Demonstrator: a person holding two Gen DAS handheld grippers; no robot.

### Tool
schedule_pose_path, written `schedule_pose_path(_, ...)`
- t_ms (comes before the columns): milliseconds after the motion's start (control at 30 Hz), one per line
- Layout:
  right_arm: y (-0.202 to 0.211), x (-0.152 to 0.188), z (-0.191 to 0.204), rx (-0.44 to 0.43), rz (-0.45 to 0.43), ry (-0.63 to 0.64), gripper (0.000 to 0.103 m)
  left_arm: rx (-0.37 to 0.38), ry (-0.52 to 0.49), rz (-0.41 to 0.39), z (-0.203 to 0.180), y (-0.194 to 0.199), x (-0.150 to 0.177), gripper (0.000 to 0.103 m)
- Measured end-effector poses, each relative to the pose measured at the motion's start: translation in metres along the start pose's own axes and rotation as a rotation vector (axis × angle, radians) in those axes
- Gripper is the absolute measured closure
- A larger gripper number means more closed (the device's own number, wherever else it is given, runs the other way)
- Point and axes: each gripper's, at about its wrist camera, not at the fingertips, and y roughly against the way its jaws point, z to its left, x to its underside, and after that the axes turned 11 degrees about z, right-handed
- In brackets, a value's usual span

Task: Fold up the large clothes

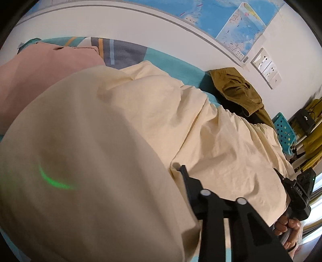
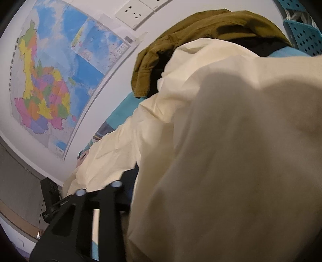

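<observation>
teal bed, cream garment draped over both tongs, grip state hidden by cloth

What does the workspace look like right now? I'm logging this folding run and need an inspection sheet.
Surface: bed with teal sheet, mostly covered by clothes.
Job's things: cream garment spread wide and wrinkled, draped close over both cameras.
Clutter: olive garment crumpled near the wall; pink garment at the far side; blue perforated basket beside the bed.
Grippers: left gripper with cream fabric at its finger; right gripper at the cloth's edge, held by a hand; fingertips hidden, closure unclear.
Cables: nothing seen.
Surroundings: white wall, coloured map, wall socket.
</observation>
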Motion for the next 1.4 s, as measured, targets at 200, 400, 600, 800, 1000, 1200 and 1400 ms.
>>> schedule_pose_path(200, 0.029, 0.009, 0.018, -0.094, -0.003, 0.046, 0.082, -0.018, -0.070, -0.026, -0.013, 0.026, 0.017, 0.082)
schedule_pose_path(400, 0.016, 0.016, -0.002, -0.023, 0.078, -0.004, 0.065, 0.006, -0.047, 0.019, 0.002, 0.020, 0.028, 0.056)
schedule_pose_path(600, 0.004, 0.012, -0.010, 0.009, 0.055, -0.020, 0.036, -0.009, -0.057, 0.017, 0.004, 0.012, 0.024, 0.041)
schedule_pose_path(800, 0.003, 0.009, 0.001, -0.002, 0.054, 0.037, 0.075, -0.033, -0.097, 0.000, -0.002, 0.014, 0.025, 0.071)
schedule_pose_path(1000, 0.025, 0.001, 0.044, -0.041, 0.007, 0.133, 0.085, -0.043, -0.127, -0.032, -0.009, 0.032, 0.019, 0.085)
schedule_pose_path(1200, 0.045, -0.015, 0.098, -0.079, -0.037, 0.255, 0.086, -0.020, -0.158, -0.106, -0.012, 0.073, 0.000, 0.088)
schedule_pose_path(1400, 0.046, -0.039, 0.163, -0.167, -0.068, 0.392, 0.087, -0.049, -0.180, -0.224, -0.005, 0.135, -0.027, 0.088)
